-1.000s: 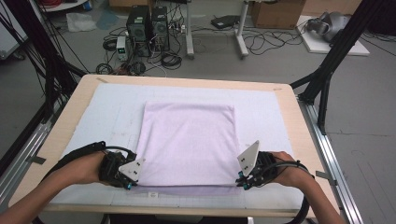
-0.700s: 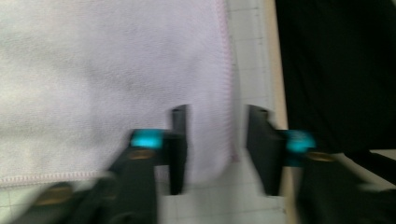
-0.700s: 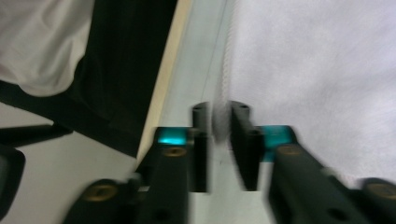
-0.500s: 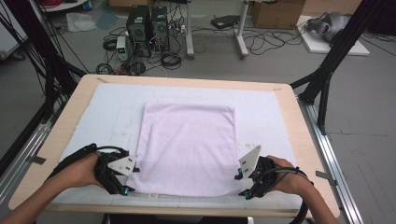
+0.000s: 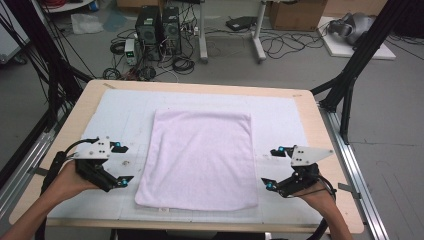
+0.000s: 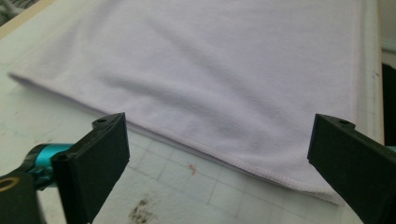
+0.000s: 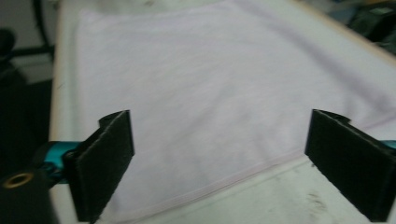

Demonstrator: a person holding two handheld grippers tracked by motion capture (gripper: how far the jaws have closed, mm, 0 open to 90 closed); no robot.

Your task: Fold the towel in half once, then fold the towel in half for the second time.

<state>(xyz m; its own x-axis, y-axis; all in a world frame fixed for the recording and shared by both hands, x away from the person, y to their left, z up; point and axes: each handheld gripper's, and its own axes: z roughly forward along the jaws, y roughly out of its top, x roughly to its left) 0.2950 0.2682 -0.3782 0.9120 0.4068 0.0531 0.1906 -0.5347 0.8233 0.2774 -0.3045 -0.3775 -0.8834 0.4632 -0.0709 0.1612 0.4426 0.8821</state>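
Wood table [image 5: 330, 150]: plywood top, bears everything; pale edge runs outside both grippers' fingers.
White mat [image 5: 125, 115]: gridded sheet over the table; faint squares and a few dark smudges lie under the left gripper's fingers.
Towel [image 5: 200, 157]: pale lilac, folded to a rectangle, flat on the mat, between the two grippers; its left edge lies just beyond the left fingers, its right edge just beyond the right fingers. No pad touches it.
Towel, left gripper view [image 6: 224, 79]: stitched hem runs across just ahead of the fingertips, near corner by the right-hand finger.
Towel, right gripper view [image 7: 210, 102]: hem just ahead of the fingertips, cloth stretches away from them.
Left gripper [image 5: 119, 164]: jaws spread wide, have just been opening, nothing between them; fingers [image 6: 93, 158] point at the towel's left edge.
Right gripper [image 5: 272, 169]: jaws spread wide, have just been opening, nothing between them; fingers [image 7: 102, 154] point at the towel's right edge.
Risk 1: thin folded cloth on a flat mat, so pads may pinch only the top layer and the fold opens when lifted.
Risk 2: fingers coming in low could push the hem and bunch or skew the towel.
Risk 3: uneven grabs left and right would leave it crooked.
Writing: none readable; no brand or label on towel, mat or grippers.
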